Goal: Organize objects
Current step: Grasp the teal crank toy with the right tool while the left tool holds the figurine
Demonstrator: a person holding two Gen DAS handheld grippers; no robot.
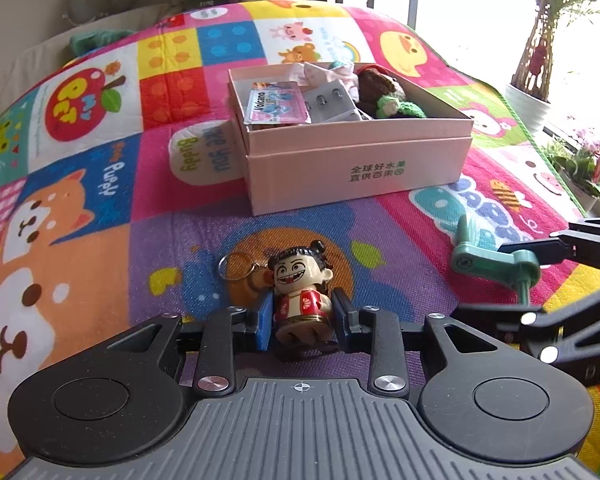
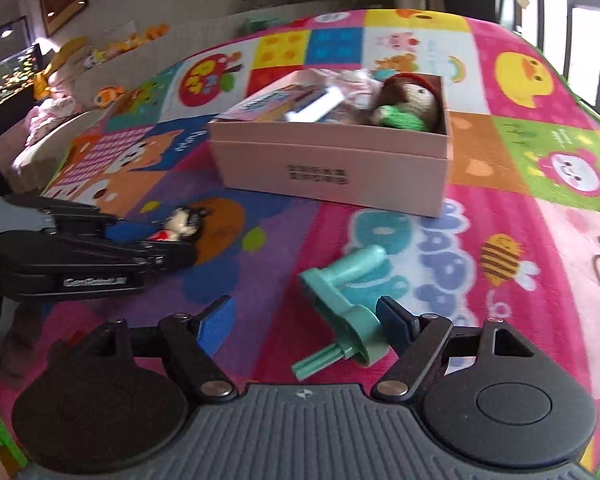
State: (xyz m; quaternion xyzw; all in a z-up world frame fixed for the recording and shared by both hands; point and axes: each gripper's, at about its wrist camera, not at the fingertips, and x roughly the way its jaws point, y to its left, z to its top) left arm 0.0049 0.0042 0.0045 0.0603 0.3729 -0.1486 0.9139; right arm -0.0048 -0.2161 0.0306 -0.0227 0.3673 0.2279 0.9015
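A small cartoon figurine (image 1: 302, 300) with black hair buns, a red vest and a key ring lies on the play mat. My left gripper (image 1: 303, 318) is shut on it, its blue pads pressing both sides of the body. A green plastic crank-shaped part (image 2: 348, 300) rests on the mat between the wide-apart fingers of my right gripper (image 2: 306, 326). The right pad (image 2: 396, 328) is against the part and the left pad (image 2: 216, 324) stands well off it. Just behind both stands an open pink cardboard box (image 1: 356, 160) with a plush bear (image 1: 380, 88), packets and other small things inside.
The colourful patchwork play mat (image 1: 80, 200) covers the whole surface. Potted plants (image 1: 540, 60) stand by the window at its right edge. Cushions and soft toys (image 2: 100, 52) lie along the far left, beyond the mat.
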